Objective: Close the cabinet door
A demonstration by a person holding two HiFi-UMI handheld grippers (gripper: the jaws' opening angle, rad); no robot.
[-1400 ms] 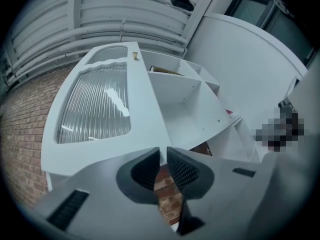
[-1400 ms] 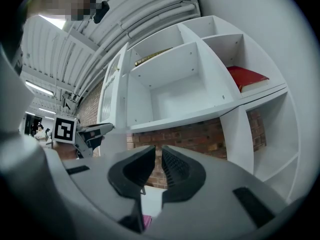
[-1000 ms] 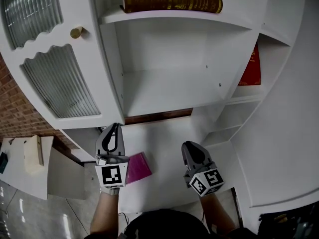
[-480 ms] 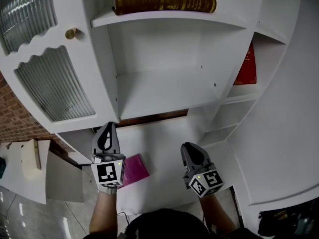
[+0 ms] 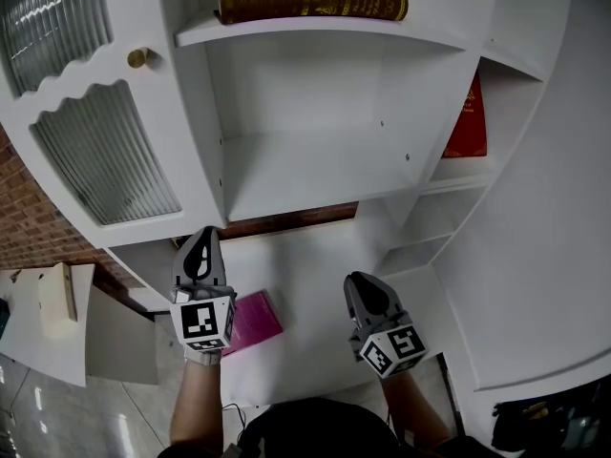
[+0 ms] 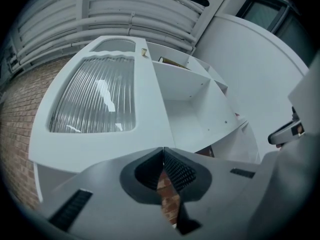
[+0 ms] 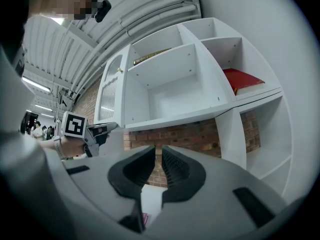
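The cabinet door (image 5: 105,151) on your left hangs wide open. Your left claw (image 5: 202,239) has just pinched together, empty, right below the door's bottom edge, so it looks set to push. Your right claw (image 5: 363,282) waits a crack apart, holding nothing.

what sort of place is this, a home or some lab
Likely a lab or workshop hall, not a home: a white cabinet stands against a brick wall under a ribbed industrial ceiling.
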